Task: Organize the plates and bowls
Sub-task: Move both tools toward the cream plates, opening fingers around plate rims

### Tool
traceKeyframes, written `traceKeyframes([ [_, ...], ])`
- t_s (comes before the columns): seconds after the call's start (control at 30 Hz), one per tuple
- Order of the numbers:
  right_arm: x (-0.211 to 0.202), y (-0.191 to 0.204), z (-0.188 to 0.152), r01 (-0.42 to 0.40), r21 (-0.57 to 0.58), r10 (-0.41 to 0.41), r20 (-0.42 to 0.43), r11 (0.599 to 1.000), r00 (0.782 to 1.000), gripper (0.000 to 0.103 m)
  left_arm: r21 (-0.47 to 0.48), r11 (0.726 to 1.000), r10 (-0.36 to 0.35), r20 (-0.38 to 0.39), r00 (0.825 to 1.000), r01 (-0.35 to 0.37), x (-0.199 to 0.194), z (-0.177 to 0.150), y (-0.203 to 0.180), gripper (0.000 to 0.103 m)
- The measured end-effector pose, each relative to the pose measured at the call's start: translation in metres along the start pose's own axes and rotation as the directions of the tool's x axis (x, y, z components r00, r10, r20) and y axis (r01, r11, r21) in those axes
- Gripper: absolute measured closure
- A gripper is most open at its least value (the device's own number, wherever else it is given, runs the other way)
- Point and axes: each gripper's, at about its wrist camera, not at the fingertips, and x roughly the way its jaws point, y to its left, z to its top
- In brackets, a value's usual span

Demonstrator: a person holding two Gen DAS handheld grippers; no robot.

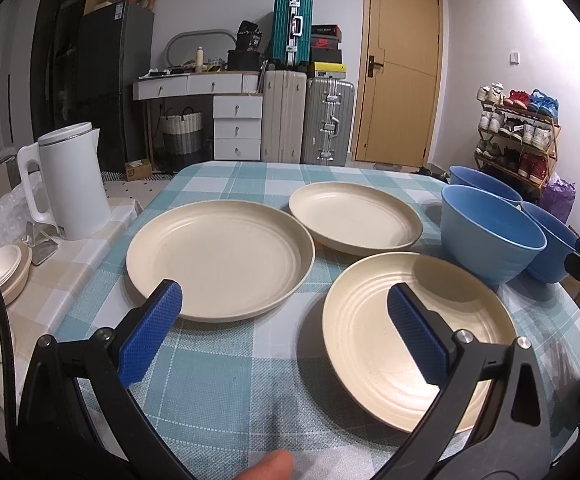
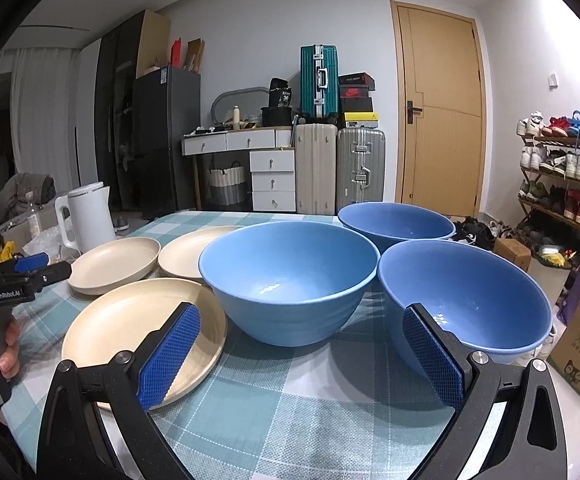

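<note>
Blue-padded fingers fill the bottom of both views, and both tongs stand wide with nothing between them: the left gripper (image 1: 283, 294) hovers low over the checked tablecloth (image 1: 225, 380), the right gripper (image 2: 302, 320) likewise. Just ahead of the left gripper, at lower right of its frame, sits the nearest cream plate (image 1: 418, 340), its right finger already over the plate's near rim; a second cream plate (image 1: 219, 260) lies just beyond the left finger, and a third plate (image 1: 356, 218) sits farther back at centre. All three are round, shallow and ridged, lying flat and apart, not stacked. Over in the right wrist view, the middle blue bowl (image 2: 290, 280) lies dead ahead between the fingers, another blue bowl (image 2: 466, 300) just right of it, the far bowl (image 2: 396, 222) behind; all upright and empty. Plates look like the left gripper's job, bowls the right's. Nothing appears stacked yet. A white kettle (image 1: 69, 180) waits at far left.
</note>
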Motion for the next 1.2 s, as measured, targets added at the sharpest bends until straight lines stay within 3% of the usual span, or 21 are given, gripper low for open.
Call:
traceKeyframes([
  [0.33, -0.001, 0.012, 0.013, -0.014, -0.006, 0.013, -0.033, 1.0, 0.999, 0.0, -0.052, 0.999, -0.007, 0.008, 1.0, 0.007, -0.015, 0.014, 0.011, 0.001],
  [0.53, 0.0, 0.029, 0.031, -0.051, 0.002, 0.051, -0.051, 0.999, 0.997, 0.0, -0.091, 0.995, 0.046, 0.008, 0.999, -0.046, -0.027, 0.028, 0.023, 0.001],
  [0.73, 0.002, 0.05, 0.051, -0.072, -0.031, 0.07, -0.051, 0.997, 0.996, 0.0, -0.156, 0.987, 0.026, -0.014, 1.0, -0.028, -0.036, 0.041, 0.046, 0.001],
  [0.97, 0.016, 0.074, 0.069, -0.118, -0.054, 0.113, -0.084, 0.992, 0.99, 0.0, -0.15, 0.986, 0.073, -0.006, 0.997, -0.073, -0.043, 0.055, 0.058, 0.001],
  [1.2, 0.035, 0.102, 0.091, -0.154, -0.056, 0.146, -0.127, 0.986, 0.981, 0.0, -0.141, 0.983, 0.108, -0.052, 0.993, -0.114, -0.033, 0.071, 0.066, 0.001],
])
